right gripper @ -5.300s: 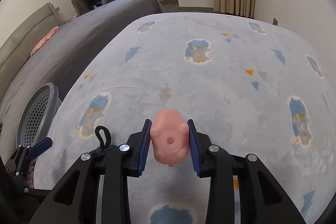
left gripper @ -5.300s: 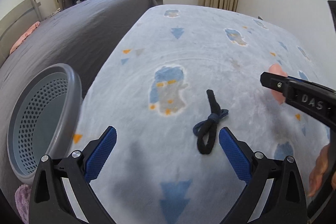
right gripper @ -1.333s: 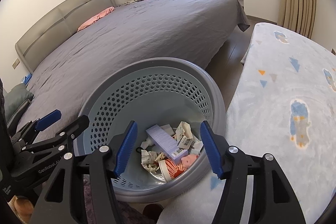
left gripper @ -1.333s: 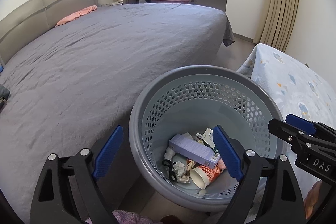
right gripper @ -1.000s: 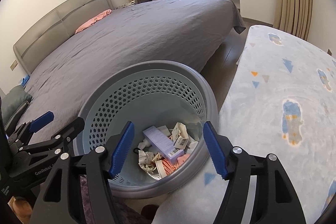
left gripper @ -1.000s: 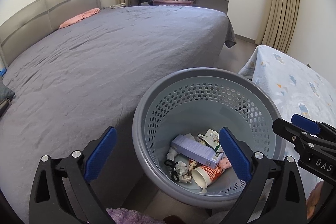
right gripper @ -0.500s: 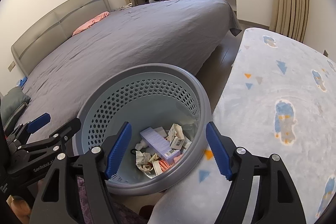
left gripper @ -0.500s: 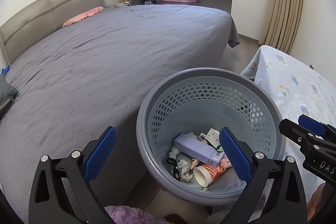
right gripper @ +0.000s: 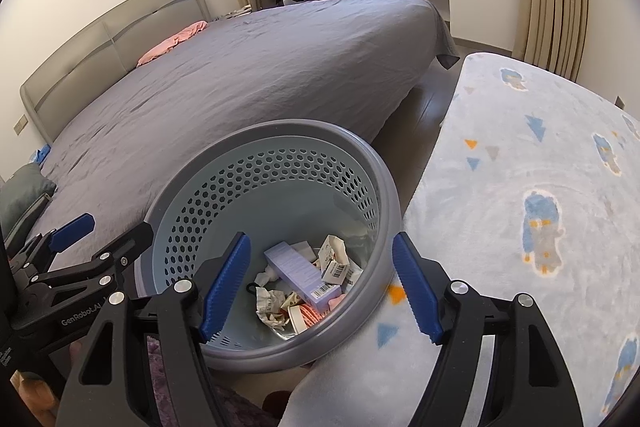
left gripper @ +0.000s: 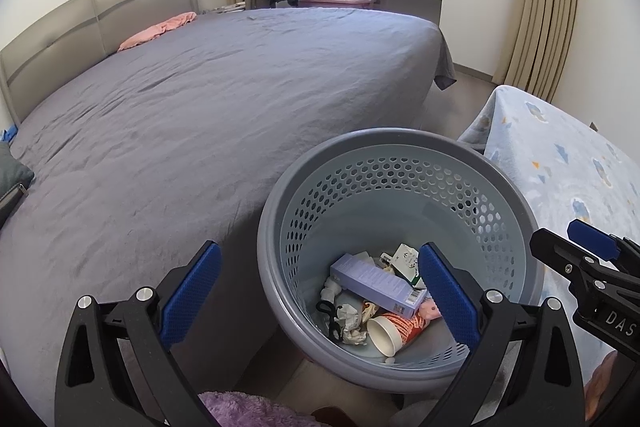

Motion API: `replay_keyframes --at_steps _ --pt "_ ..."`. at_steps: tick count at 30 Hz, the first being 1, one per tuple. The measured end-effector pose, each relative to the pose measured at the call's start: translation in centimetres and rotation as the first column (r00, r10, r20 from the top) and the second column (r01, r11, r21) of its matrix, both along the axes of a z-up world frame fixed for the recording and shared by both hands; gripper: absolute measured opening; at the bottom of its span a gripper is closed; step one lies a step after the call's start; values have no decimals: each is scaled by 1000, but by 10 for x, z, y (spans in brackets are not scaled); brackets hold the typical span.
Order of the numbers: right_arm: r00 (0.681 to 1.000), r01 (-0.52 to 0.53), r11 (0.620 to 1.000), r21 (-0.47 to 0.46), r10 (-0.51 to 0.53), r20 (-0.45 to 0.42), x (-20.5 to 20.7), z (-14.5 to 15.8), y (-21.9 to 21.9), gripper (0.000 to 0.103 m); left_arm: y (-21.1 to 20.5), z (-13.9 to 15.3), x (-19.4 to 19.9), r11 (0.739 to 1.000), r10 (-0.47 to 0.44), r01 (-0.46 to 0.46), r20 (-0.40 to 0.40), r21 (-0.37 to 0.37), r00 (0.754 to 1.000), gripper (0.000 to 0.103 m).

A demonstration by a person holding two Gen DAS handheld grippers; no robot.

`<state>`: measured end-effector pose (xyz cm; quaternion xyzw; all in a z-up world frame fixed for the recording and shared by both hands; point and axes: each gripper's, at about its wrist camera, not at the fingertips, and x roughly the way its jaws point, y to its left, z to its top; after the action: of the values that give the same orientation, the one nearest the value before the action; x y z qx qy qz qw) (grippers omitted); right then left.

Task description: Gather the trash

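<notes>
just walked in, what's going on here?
A person is collecting trash with a handheld gripper in each hand. Both the left gripper and right gripper hang open and empty over the grey perforated basket, which stands on the floor between the bed and a patterned blanket. The right jaws have just been opening, nothing between them. The basket holds a purple box, a paper cup, a pink toy and crumpled wrappers.

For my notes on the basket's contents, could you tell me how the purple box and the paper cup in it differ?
The purple box is long, flat-sided and lilac with a barcode at one end; the paper cup is round, orange-patterned, its open white mouth facing the camera. The box rests across the top of the heap, the cup lower, beside it. Both lie on their sides inside the basket.
</notes>
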<state>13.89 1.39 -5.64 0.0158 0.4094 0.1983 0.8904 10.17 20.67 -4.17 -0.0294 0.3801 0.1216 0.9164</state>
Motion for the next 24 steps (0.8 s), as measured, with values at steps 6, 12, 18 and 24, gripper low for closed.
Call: replay_keyframes --at_steps 6,12,18,24 --pt "1000 -1 1000 3 1 -2 1 0 -1 70 0 -1 0 1000 2 -3 -2 -10 1000 97" --pt "1000 -2 1000 2 2 -3 1 0 0 70 0 -1 1 1000 4 -4 -4 -10 1000 97" --pt "1000 -7 1000 3 7 -3 1 -1 3 70 0 -1 0 1000 4 -4 -5 -12 1000 97" --pt "1000 -7 1000 3 7 -2 0 -1 3 70 0 -1 0 1000 2 -2 -5 -10 1000 97"
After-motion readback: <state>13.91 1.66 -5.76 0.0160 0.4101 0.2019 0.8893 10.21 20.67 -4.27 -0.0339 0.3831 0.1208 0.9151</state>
